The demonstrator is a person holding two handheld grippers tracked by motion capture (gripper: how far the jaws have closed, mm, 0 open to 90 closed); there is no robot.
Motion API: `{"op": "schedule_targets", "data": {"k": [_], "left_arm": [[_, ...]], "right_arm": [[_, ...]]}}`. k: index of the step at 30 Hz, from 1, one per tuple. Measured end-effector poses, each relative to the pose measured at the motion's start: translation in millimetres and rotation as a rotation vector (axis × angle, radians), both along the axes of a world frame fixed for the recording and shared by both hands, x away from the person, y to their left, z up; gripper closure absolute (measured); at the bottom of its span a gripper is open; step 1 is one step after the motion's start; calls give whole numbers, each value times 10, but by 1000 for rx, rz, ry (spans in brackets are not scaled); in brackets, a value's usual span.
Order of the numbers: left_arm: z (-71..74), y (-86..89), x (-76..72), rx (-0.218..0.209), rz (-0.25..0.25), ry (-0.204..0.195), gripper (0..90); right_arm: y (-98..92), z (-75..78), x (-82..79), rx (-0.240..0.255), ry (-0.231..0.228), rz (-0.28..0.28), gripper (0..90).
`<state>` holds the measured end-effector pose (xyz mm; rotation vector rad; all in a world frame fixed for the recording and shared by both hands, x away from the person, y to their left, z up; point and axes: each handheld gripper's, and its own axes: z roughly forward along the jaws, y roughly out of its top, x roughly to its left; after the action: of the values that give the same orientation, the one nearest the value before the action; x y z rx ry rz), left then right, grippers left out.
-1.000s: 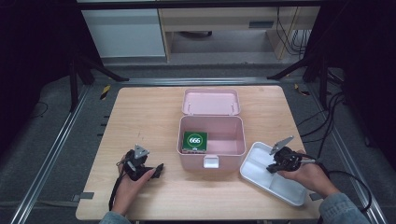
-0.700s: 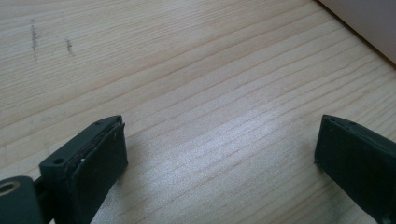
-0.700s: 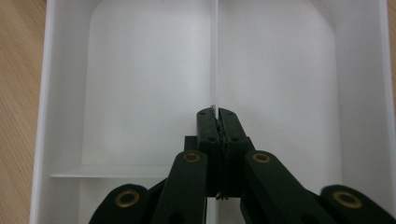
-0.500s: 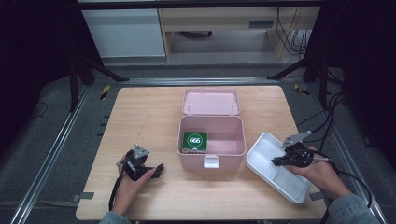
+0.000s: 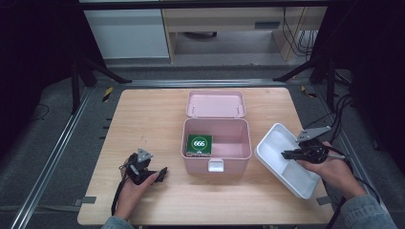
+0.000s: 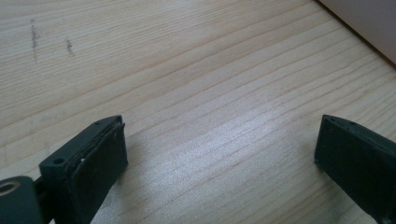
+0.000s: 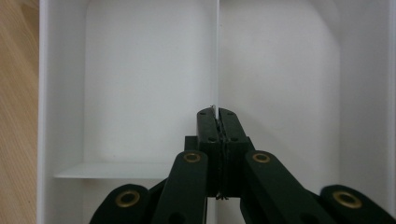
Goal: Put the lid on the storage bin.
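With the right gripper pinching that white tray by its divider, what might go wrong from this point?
The right gripper is shut on the thin divider wall of the white tray, a narrow hold on one thin wall, so the tray may tilt or slip out. In the high view the tray sits near the table's right edge, where a drop could land it on the floor. Carried left, it may knock the open pink box. The left gripper rests open on the table, lending no support.

Left claw (image 6: 219, 158) gapes wide over bare wooden table (image 6: 196, 84), holding nothing
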<state>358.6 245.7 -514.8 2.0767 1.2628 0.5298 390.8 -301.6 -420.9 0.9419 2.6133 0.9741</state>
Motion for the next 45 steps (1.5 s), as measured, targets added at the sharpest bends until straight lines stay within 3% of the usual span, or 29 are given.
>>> {"op": "schedule_targets", "data": {"k": [10, 17, 26, 31, 37, 45], "left_arm": [[-1, -1, 0, -1, 1, -1, 16], [0, -1, 0, -1, 1, 0, 16], [0, -1, 0, -1, 1, 0, 16], [0, -1, 0, -1, 1, 0, 16], [1, 0, 0, 0, 1, 1, 16], [1, 0, 0, 0, 0, 1, 16]], "right_arm": [[-41, 276, 28, 32, -62, -3, 900], [-6, 446, 66, 29, -88, 7, 900], [180, 774, 161, 8, -128, 58, 900], [390, 970, 244, -9, -148, 105, 900], [773, 1146, 393, -27, -165, 179, 900], [1224, 1191, 535, -60, -164, 268, 900]]}}
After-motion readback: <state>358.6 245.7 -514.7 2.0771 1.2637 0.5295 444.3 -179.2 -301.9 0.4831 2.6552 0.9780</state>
